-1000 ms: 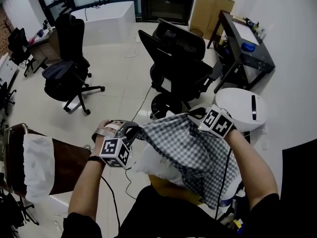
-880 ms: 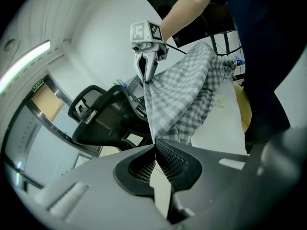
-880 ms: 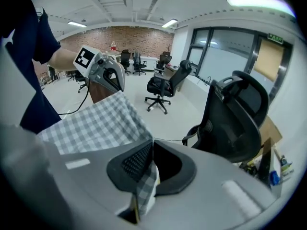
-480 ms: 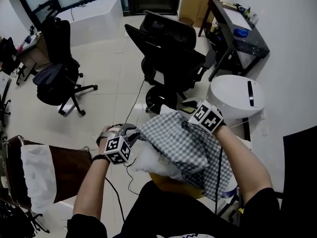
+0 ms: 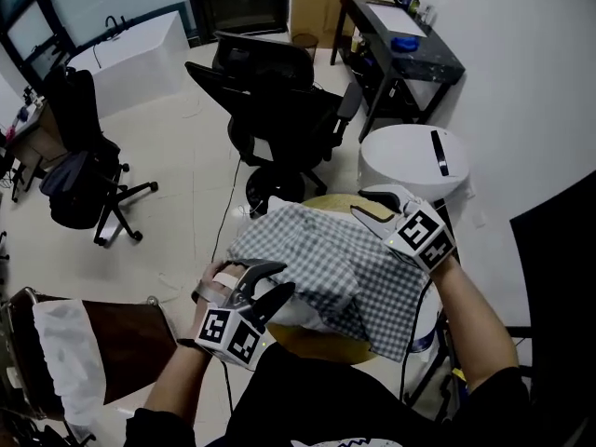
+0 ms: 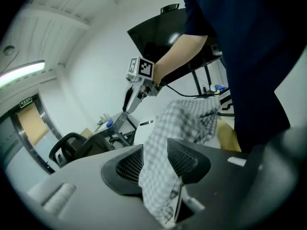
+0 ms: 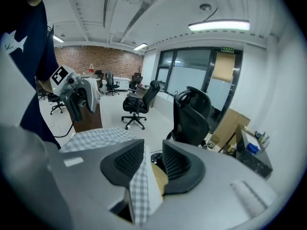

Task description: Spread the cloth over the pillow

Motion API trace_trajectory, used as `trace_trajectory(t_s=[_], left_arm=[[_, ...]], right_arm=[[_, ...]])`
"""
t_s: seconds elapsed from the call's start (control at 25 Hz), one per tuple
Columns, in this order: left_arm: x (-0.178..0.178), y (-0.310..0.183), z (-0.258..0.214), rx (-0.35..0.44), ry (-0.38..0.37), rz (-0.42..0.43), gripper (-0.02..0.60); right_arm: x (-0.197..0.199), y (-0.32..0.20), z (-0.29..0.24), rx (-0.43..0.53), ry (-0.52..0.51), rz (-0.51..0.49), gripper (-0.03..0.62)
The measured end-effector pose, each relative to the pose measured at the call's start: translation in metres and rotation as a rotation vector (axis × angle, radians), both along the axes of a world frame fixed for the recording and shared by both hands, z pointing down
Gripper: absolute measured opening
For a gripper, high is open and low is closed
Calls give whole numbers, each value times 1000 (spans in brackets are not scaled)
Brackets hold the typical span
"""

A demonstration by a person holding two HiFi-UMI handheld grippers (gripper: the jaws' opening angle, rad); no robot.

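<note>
pale tiled floor (image 5: 186,194) of an office, seen from above the person's chest. a black office chair (image 5: 270,96) stands just beyond the work spot, and a second black chair (image 5: 79,166) stands well apart at the left. a black desk (image 5: 405,49) runs along the white wall at upper right, with a white round drum (image 5: 410,156) in front of it. in the middle, a grey and white checked cloth (image 5: 321,254) lies spread and rumpled over a white pillow (image 5: 303,313), covering most of it. the pillow rests on a round tan seat (image 5: 317,343). the left gripper (image 5: 279,280) is at the cloth's near left corner; its jaws have just been opening and now stand apart, released, with a fold of the cloth hanging loose between them. the right gripper (image 5: 358,202) is at the cloth's far right edge, angled down. its jaws have just been opening too and stand apart, not clenched; a strip of the cloth's edge lies against one pad, with a clear gap to the other pad through which the tan seat shows.
</note>
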State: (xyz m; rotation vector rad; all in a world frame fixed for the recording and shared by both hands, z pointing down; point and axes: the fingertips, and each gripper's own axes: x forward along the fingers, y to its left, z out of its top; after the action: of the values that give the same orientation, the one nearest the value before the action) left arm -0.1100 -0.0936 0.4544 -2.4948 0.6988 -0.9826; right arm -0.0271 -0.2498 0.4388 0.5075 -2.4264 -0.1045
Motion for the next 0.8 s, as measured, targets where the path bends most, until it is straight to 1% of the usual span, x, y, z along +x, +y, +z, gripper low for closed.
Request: trace_trajectory(t_s=[0.08, 0.16, 0.24, 0.32, 0.44, 0.56, 0.68, 0.8], left_arm=[[36, 17, 1, 2, -7, 52, 156], [66, 30, 1, 17, -20, 78, 169], [92, 43, -1, 29, -19, 101, 169], [120, 60, 1, 23, -26, 134, 169], [162, 86, 14, -13, -47, 181, 169], [201, 107, 33, -51, -65, 223, 169], [236, 125, 52, -73, -105, 277, 171], [261, 143, 73, -116, -131, 348, 188]], right_arm=[[32, 14, 1, 7, 6, 30, 133], [65, 27, 7, 1, 14, 63, 137], [97, 39, 15, -14, 19, 97, 138], [129, 50, 25, -31, 21, 132, 138], [175, 63, 45, -63, 27, 183, 138], [211, 75, 69, -100, 58, 211, 140], [239, 84, 93, -136, 95, 238, 140], [257, 86, 115, -173, 120, 285, 143]])
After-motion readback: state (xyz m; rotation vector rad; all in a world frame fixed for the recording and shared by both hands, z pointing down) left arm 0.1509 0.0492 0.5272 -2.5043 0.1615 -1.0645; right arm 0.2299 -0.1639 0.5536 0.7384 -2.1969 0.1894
